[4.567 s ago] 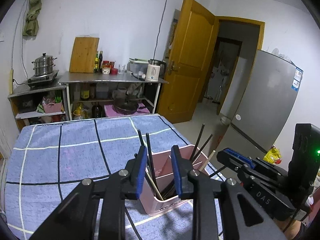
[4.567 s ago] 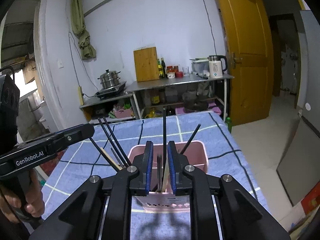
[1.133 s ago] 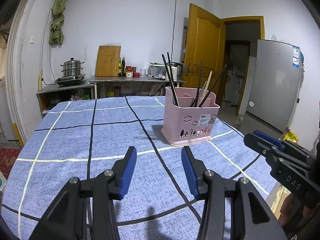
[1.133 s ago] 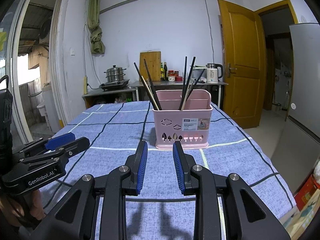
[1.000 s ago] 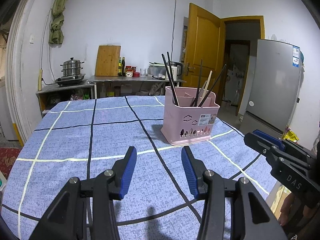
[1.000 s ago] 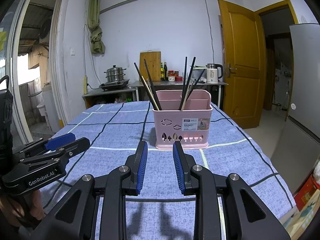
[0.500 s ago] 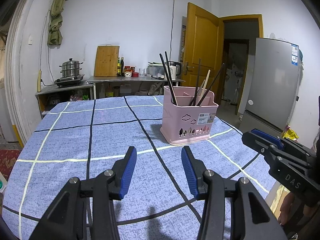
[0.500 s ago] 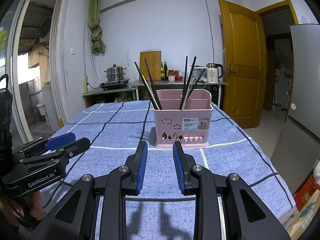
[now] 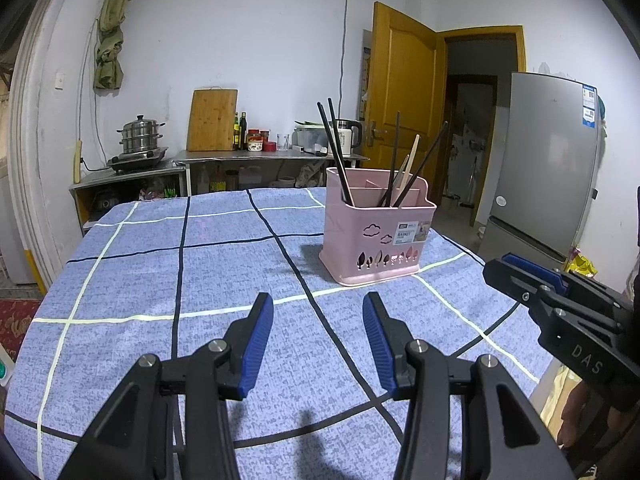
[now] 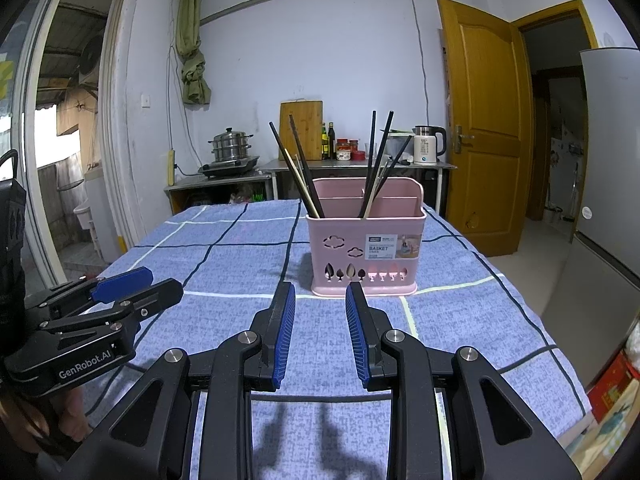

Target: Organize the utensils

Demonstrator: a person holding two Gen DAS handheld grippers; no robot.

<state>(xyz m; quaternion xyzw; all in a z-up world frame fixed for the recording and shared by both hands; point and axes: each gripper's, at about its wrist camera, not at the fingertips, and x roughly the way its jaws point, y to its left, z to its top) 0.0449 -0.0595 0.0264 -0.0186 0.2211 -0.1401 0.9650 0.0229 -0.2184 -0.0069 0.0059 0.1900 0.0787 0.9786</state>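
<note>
Chopsticks (image 10: 301, 172) stand in the pink basket (image 10: 364, 256) on the surface (image 10: 224, 256); I hold left tongs (image 9: 318, 308) and right tongs (image 10: 320, 294) open, empty, near it.

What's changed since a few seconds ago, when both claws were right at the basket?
Both claws have pulled back from the pink utensil basket. The left claw and right claw are now open and empty over the tablecloth. The chopsticks stay in the basket.

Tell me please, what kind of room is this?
Most likely a small home kitchen with a dining table: a steamer pot on a stove, an electric kettle on a steel counter, a refrigerator, and a pink chopstick basket on the table.
</note>
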